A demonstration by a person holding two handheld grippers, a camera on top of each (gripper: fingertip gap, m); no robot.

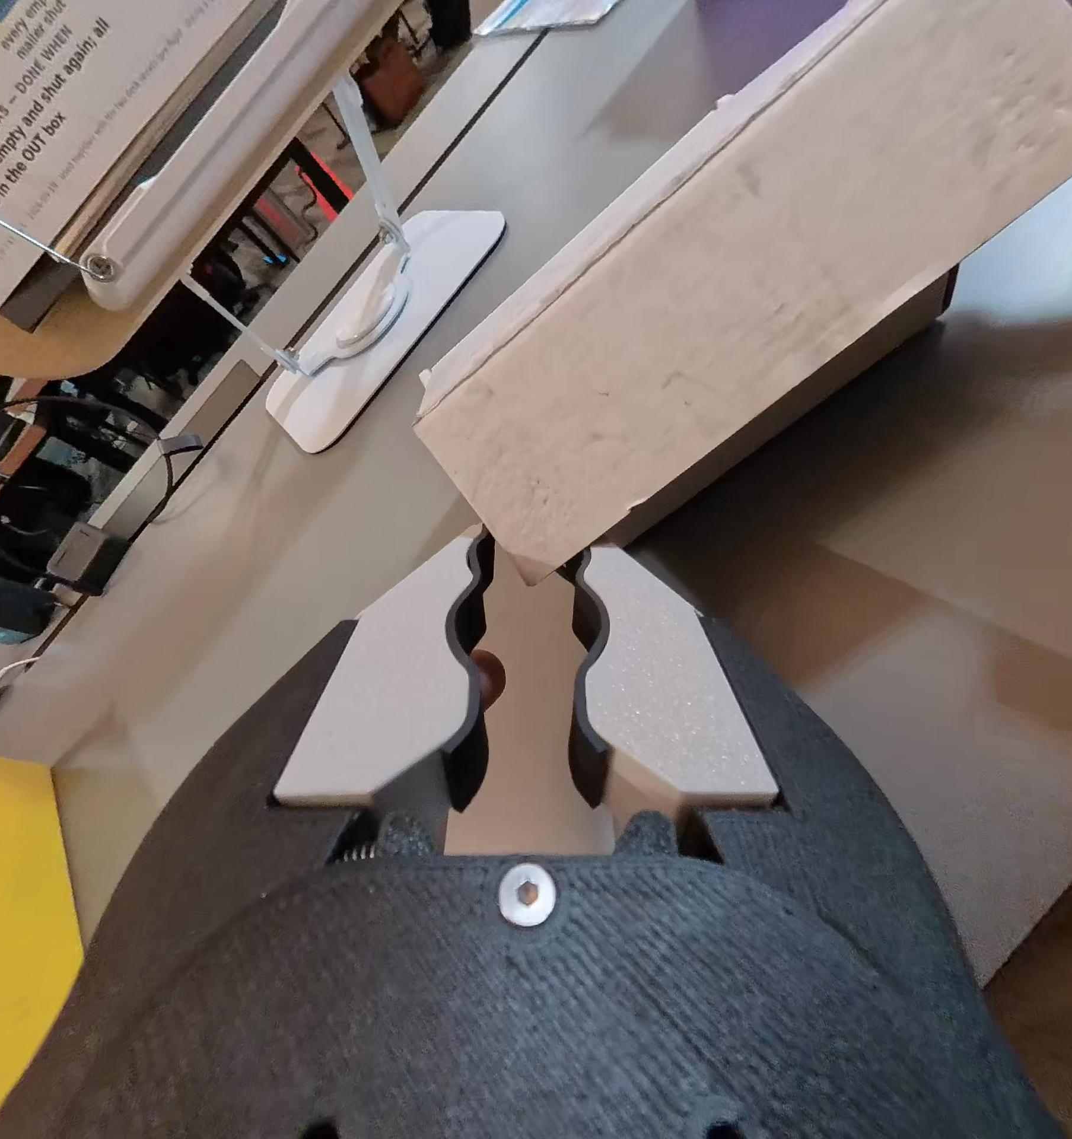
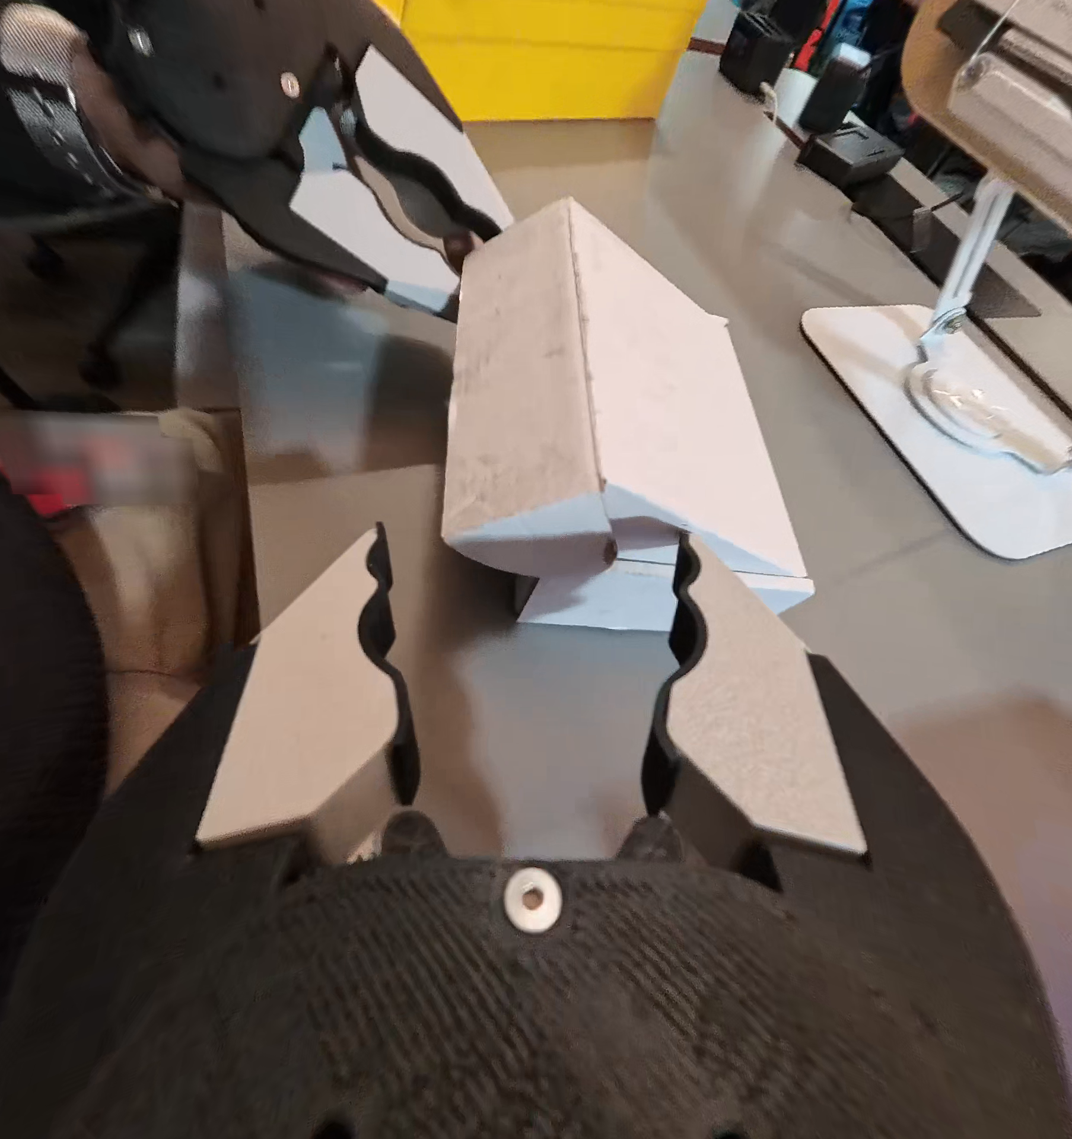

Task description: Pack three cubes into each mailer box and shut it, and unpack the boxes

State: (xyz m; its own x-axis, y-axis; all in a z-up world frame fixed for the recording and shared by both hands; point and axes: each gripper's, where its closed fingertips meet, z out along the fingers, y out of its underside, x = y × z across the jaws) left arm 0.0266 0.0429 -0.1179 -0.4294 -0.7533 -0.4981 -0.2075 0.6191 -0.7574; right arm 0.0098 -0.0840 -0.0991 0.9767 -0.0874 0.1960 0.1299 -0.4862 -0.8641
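Observation:
A white mailer box (image 2: 644,394) lies on the grey table (image 2: 891,678), its lid tilted up off the base at my near end. It fills the upper right of the left wrist view (image 1: 706,345). My left gripper (image 1: 533,555) is shut on the box's far corner and also shows in the right wrist view (image 2: 468,237) at the upper left. My right gripper (image 2: 530,548) is open at the box's near end, its right fingertip (image 2: 684,567) against the lid's edge. No cubes are in view.
A yellow bin (image 2: 552,55) stands at the table's far side and also shows in the left wrist view (image 1: 9,924). A white stand base (image 2: 952,431) sits right of the box, carrying a screen overhead. A brown cardboard box (image 2: 151,585) is at the left, off the table's edge. Spacing between my two grippers at the tips: around 15 cm.

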